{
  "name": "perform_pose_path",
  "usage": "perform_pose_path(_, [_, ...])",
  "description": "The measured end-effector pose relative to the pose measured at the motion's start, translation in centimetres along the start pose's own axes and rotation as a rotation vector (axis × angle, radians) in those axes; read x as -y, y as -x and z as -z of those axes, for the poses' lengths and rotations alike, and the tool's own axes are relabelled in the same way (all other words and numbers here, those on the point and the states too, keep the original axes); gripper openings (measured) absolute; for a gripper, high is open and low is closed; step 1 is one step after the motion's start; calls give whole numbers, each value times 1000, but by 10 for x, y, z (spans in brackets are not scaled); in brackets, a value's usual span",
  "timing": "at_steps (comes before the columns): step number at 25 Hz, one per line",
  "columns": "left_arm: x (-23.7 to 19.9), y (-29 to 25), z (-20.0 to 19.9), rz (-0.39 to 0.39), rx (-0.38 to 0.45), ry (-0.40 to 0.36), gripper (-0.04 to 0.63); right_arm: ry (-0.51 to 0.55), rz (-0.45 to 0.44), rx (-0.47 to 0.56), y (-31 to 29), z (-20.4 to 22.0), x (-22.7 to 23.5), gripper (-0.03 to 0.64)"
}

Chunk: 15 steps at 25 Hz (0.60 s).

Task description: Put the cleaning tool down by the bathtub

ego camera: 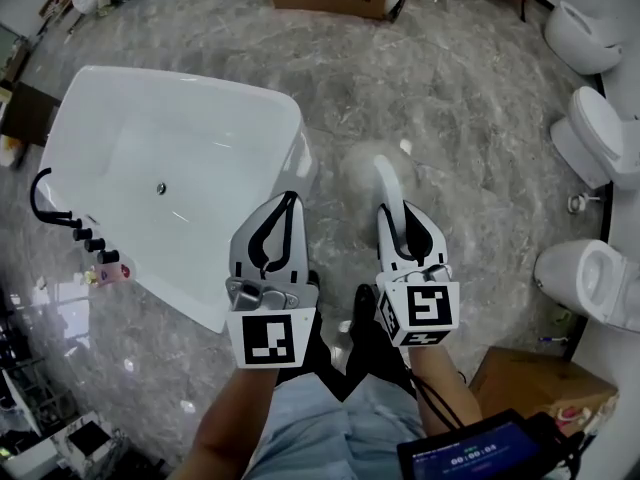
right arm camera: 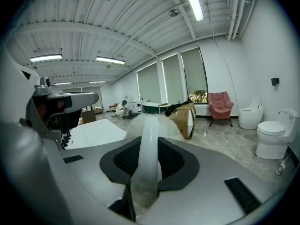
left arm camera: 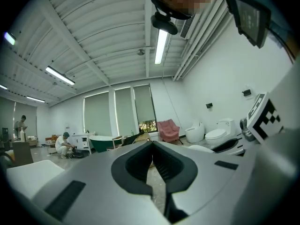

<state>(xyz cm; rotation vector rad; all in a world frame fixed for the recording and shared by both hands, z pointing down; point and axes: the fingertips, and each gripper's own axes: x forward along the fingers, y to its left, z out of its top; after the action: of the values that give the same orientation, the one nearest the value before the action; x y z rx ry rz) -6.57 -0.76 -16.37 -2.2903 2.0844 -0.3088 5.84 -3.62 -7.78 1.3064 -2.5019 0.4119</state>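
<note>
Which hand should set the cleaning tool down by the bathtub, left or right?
Right. The right tongs grip the cleaning tool by its white handle, its fluffy head out over the floor beside the bathtub. The left tongs are closed and empty, so using them would probably mean a handover.

White bathtub (ego camera: 200, 138) — grey marbled floor (ego camera: 450, 98) — translucent white cleaning tool (ego camera: 388, 190), pink armchair (right arm camera: 220, 108).

A pink armchair (right arm camera: 220, 108) stood on the grey marbled floor (ego camera: 450, 118). Left of it rose tall windows (right arm camera: 172, 81) with blinds, right of it white toilets (right arm camera: 271, 137), and overhead strip lights (right arm camera: 192, 1) lit a ribbed ceiling (right arm camera: 93, 13).
</note>
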Motion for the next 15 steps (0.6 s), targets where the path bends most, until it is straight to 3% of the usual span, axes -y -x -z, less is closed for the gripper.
perform_pose_path(5, [-11,-37,45,88,-35,-16,15,-29,49,-53,-46,40,-4,106])
perform_pose_path(15, [-19,-77,163,166,-96,51,15,-70,95,-137,-119,144,-18,106])
